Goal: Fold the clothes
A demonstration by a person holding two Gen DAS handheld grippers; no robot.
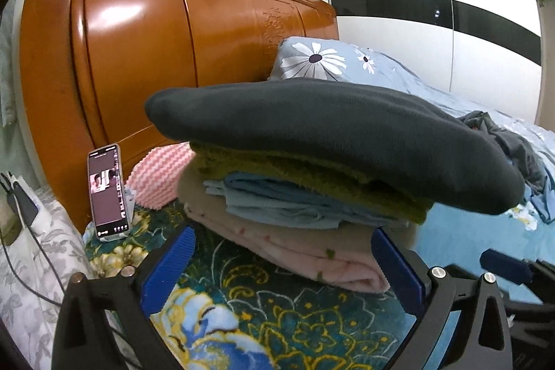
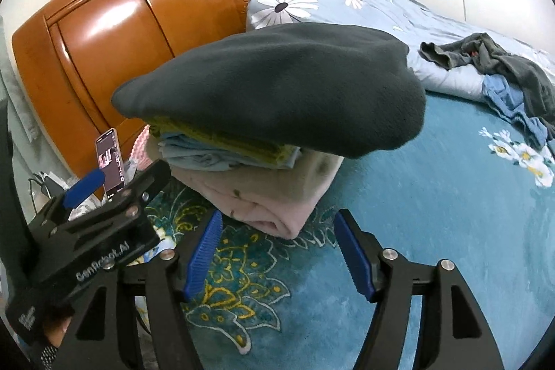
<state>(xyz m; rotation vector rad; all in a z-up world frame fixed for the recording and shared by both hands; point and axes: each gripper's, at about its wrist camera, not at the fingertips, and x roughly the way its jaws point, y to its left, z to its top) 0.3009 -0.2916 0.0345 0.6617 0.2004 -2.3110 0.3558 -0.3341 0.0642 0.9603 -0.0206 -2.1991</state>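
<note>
A stack of folded clothes sits on the teal patterned bedspread (image 1: 277,318). On top lies a dark grey fleece garment (image 1: 329,134) (image 2: 277,85). Under it are an olive-green piece (image 1: 312,175), a light blue piece (image 1: 277,200) and a pink blanket-like piece (image 1: 312,252) (image 2: 270,203) at the bottom. My left gripper (image 1: 281,269) is open and empty, just in front of the stack's pink layer; it also shows in the right wrist view (image 2: 114,193). My right gripper (image 2: 277,252) is open and empty, just short of the stack's front corner.
A phone (image 1: 107,193) stands lit by the orange wooden headboard (image 1: 156,58), next to a pink-and-white wavy cloth (image 1: 159,175). A flowered blue pillow (image 2: 295,6) lies behind the stack. Unfolded grey and blue clothes (image 2: 503,78) lie heaped at the right.
</note>
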